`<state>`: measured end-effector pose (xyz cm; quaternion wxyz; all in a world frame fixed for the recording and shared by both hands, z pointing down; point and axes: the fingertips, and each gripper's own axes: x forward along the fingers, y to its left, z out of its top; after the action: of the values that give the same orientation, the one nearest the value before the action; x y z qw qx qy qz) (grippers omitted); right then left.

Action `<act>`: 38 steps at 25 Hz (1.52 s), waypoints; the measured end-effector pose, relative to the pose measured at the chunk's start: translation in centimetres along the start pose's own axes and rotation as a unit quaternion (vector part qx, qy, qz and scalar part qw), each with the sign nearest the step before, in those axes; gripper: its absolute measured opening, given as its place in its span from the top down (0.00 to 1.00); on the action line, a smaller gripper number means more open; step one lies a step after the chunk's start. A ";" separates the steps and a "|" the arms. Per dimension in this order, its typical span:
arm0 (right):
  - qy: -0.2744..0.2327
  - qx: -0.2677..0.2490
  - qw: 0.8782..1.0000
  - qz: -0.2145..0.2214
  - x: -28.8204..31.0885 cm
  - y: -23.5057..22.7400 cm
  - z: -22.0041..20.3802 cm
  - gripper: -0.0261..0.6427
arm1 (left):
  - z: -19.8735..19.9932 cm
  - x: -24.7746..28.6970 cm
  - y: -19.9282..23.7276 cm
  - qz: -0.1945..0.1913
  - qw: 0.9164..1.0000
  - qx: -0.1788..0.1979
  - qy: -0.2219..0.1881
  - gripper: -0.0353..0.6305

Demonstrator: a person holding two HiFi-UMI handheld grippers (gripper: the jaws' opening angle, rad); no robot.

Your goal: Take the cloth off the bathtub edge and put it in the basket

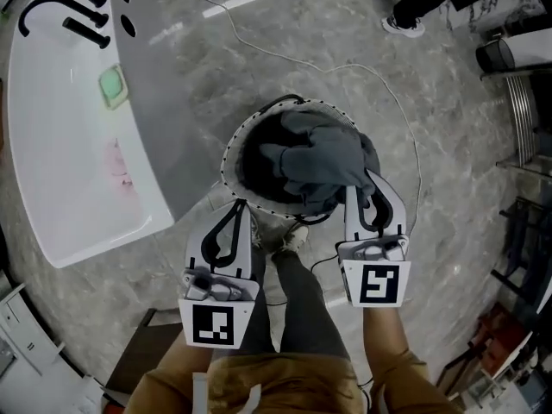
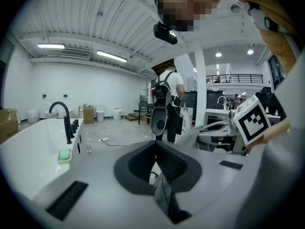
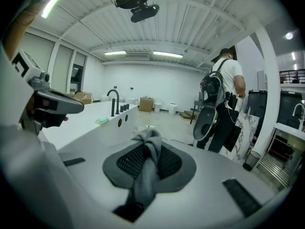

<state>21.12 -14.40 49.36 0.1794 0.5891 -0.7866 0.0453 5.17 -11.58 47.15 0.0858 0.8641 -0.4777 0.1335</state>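
Cloth (image 3: pixel 144 178) pinched between right gripper's fingers (image 3: pixel 126 162), draped over basket (image 1: pixel 226 167)

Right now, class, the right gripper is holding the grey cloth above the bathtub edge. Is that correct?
Not quite. The right gripper is holding the grey cloth, but above the black basket, not the bathtub edge, which lies well off to the left. The head view shows this.
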 end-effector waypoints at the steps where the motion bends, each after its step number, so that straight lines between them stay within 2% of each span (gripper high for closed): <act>1: 0.004 0.000 1.000 0.003 0.6 0.4 -1.5 0.88 | -1.3 0.5 0.0 0.001 1.000 -0.005 0.003 0.94; 8: 0.046 0.010 0.999 0.021 4.7 2.7 -12.9 0.88 | -8.6 4.5 0.0 0.001 1.000 -0.019 0.002 0.94; 15: 0.095 0.020 0.993 0.066 8.3 7.9 -23.0 0.89 | -15.2 5.9 1.1 0.010 0.999 -0.028 0.017 0.94; 18: 0.129 0.025 0.989 0.067 9.3 8.9 -27.0 0.89 | -18.1 6.3 1.8 0.010 0.999 -0.031 0.026 0.94; 21: 0.181 0.036 0.979 0.083 10.4 9.7 -30.8 0.86 | -20.6 6.9 2.5 0.010 0.999 -0.035 0.035 0.94; 23: 0.196 0.042 0.975 0.092 11.2 9.9 -31.8 0.77 | -21.5 7.2 2.8 0.011 0.998 -0.040 0.039 0.94; 24: 0.195 0.040 0.976 0.091 11.4 9.9 -31.7 0.76 | -21.8 7.3 2.8 0.011 0.998 -0.043 0.040 0.94; 28: 0.179 0.014 0.981 0.078 11.4 9.1 -30.4 0.75 | -21.7 7.1 2.3 0.006 0.998 -0.048 0.043 0.94; 38: 0.176 0.010 0.983 0.054 9.0 7.4 -27.8 0.75 | -18.2 6.3 1.3 0.001 0.999 -0.038 0.033 0.94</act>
<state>18.36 -12.53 79.32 0.3064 0.5302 -0.7730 0.1661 4.51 -12.32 66.39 0.1346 0.8549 -0.4800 0.1434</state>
